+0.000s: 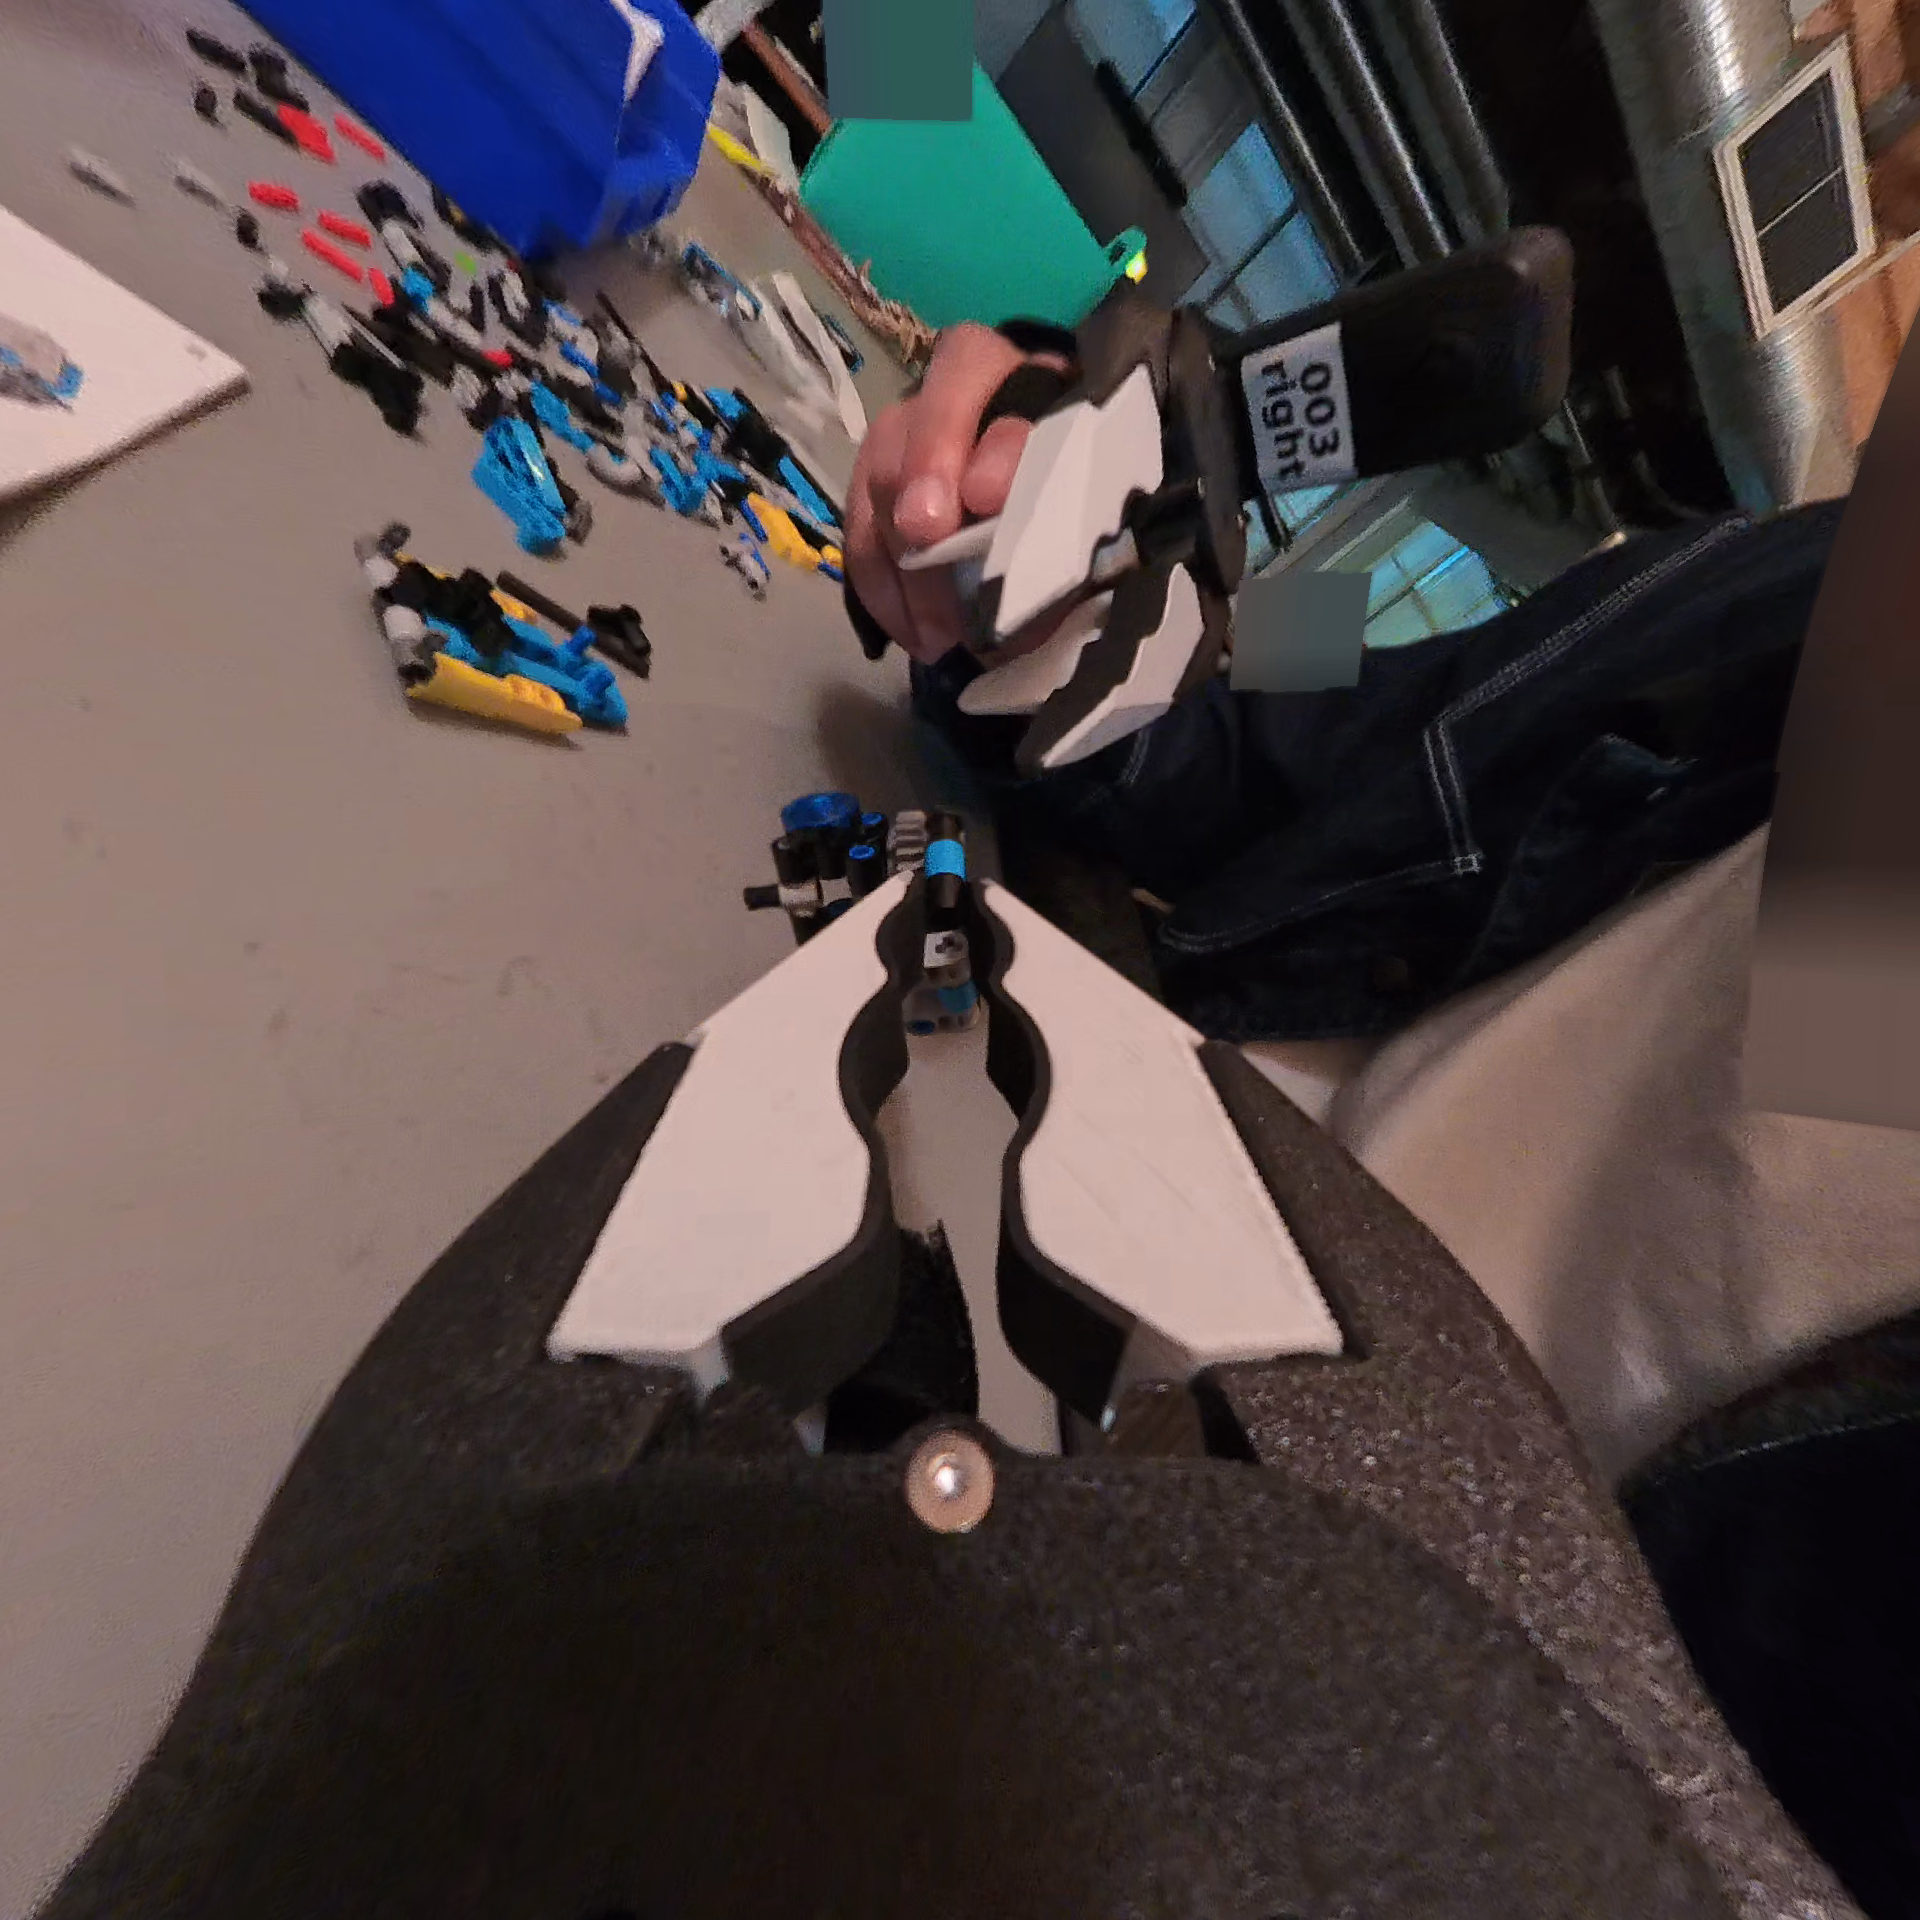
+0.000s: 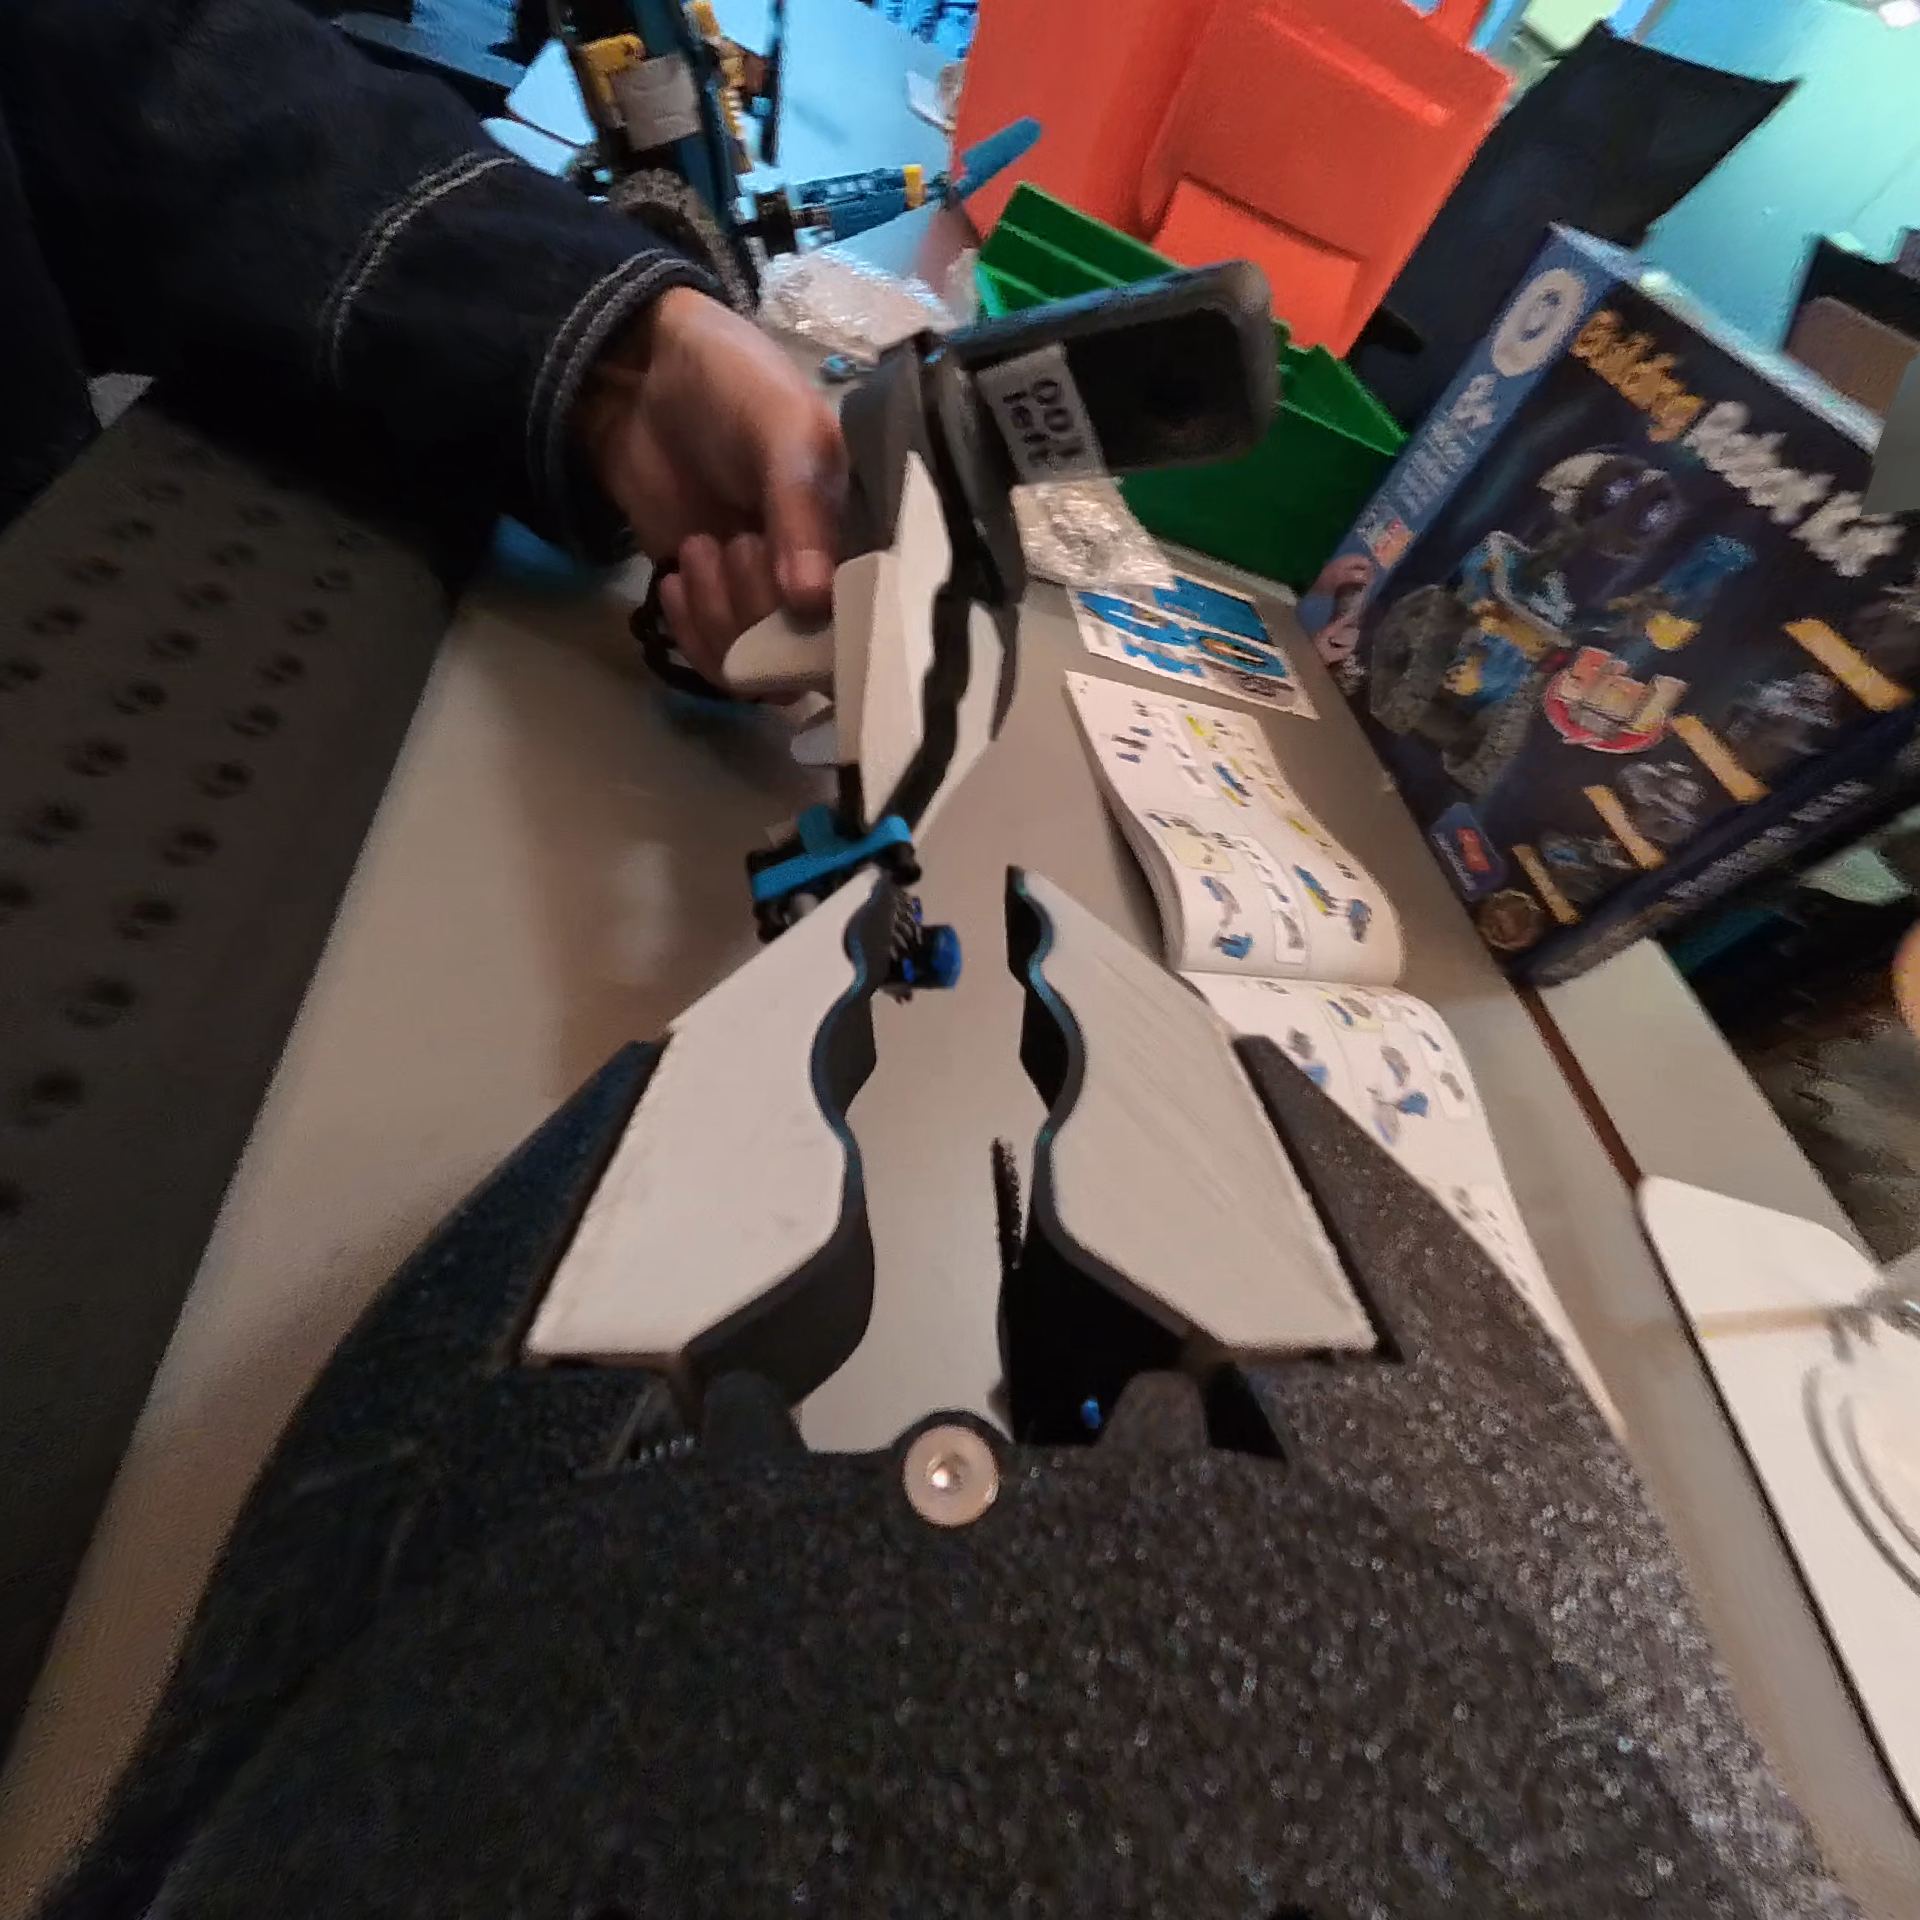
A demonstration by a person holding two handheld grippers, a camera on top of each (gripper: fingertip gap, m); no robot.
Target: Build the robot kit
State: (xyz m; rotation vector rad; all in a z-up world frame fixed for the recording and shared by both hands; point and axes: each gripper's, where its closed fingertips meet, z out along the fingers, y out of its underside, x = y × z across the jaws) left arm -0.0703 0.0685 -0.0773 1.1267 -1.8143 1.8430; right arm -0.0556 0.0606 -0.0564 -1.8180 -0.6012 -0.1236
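Note:
My left gripper (image 1: 940,883) is shut on a small black, grey and blue brick assembly (image 1: 831,852), which it holds just above the grey table (image 1: 312,987). In the right wrist view the left gripper (image 2: 868,805) points down with the assembly (image 2: 821,873) at its tips. My right gripper (image 2: 951,894) is open. A blue wheel-like end of the assembly (image 2: 930,956) sits between its tips, close to the left finger; I cannot tell if they touch. The right gripper (image 1: 1023,696) also shows in the left wrist view, held in a hand (image 1: 914,488).
Several loose bricks (image 1: 582,416) and a part-built yellow and blue model (image 1: 499,644) lie beyond. A blue bin (image 1: 499,104) stands behind them. An open instruction booklet (image 2: 1247,831), a sticker sheet (image 2: 1184,634), a kit box (image 2: 1621,644) and a green bin (image 2: 1247,457) are to the right. Both grippers' tips are close together, under 4 cm apart.

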